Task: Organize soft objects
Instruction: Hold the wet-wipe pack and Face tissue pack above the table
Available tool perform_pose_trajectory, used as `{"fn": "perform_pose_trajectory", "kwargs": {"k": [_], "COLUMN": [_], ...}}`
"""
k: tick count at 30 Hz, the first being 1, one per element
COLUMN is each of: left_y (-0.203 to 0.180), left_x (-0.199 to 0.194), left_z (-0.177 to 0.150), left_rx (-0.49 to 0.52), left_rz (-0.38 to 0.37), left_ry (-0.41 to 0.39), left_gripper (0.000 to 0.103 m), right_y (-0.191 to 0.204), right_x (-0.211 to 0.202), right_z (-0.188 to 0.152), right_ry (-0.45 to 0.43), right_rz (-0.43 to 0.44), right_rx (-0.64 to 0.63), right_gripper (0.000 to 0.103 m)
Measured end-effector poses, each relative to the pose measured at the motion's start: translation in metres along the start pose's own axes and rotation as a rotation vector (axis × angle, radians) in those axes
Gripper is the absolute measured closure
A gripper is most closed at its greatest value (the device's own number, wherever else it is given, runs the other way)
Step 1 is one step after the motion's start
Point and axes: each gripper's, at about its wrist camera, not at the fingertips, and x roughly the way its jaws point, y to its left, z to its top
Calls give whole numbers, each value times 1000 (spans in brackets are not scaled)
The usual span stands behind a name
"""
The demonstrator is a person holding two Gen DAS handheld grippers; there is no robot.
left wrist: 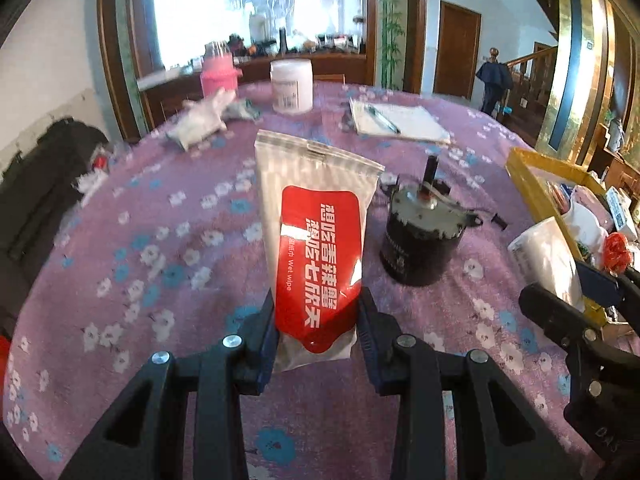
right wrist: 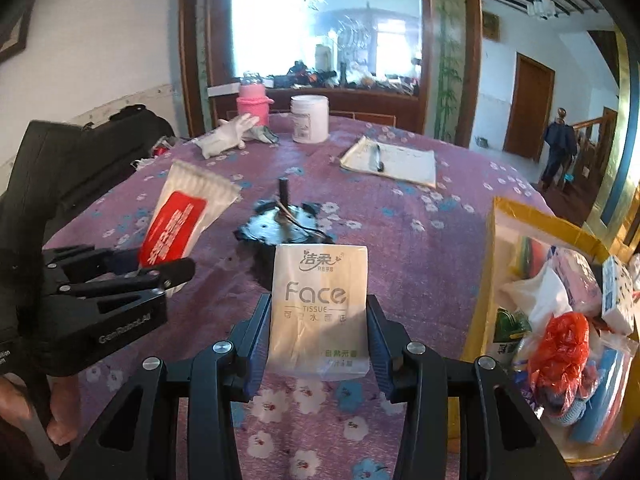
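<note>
soft stuff is mid-sort i'd say: the yellow box [right wrist: 496, 216] off to the right of the right jaws already has bags and packets piled in it, while a white glove [right wrist: 228, 136] far ahead of both jaws looks left to do. wet wipe pack [left wrist: 316, 248] sits pinched between the left gripper [left wrist: 318, 320] jaws, sticking up past the tips. face tissue pack [right wrist: 320, 300] is clamped the same way in the right gripper [right wrist: 318, 324], both lifted over the purple tablecloth [right wrist: 420, 248].
</note>
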Motion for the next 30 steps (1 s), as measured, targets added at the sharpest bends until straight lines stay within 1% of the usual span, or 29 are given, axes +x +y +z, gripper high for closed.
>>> {"fn": "perform_pose_trajectory", "kwargs": {"k": [4,11,16,21,30], "left_y": [-2,-7,-15,-22,-33], "left_x": [-13,-24,-34,-39,-45], "left_z": [0,0,-4,-5,-7], "left_rx": [13,37,73,104,138], "left_rz": [41,64,79,75,85], "left_ry": [-75,-139,-196,-224,-248], "left_gripper": [68,68,68,68,68], "right_y": [-5,-7,-13,-19,-35], "right_x": [2,-2,-6,-8,-17], "right_z": [-1,1,3,5,6], "right_ry": [6,-20,-40,-49,-80], "right_rz": [-1,-4,-11,-13,-23], "right_rx": [15,27,57,82,139], "right_gripper": [56,56,56,56,56]}}
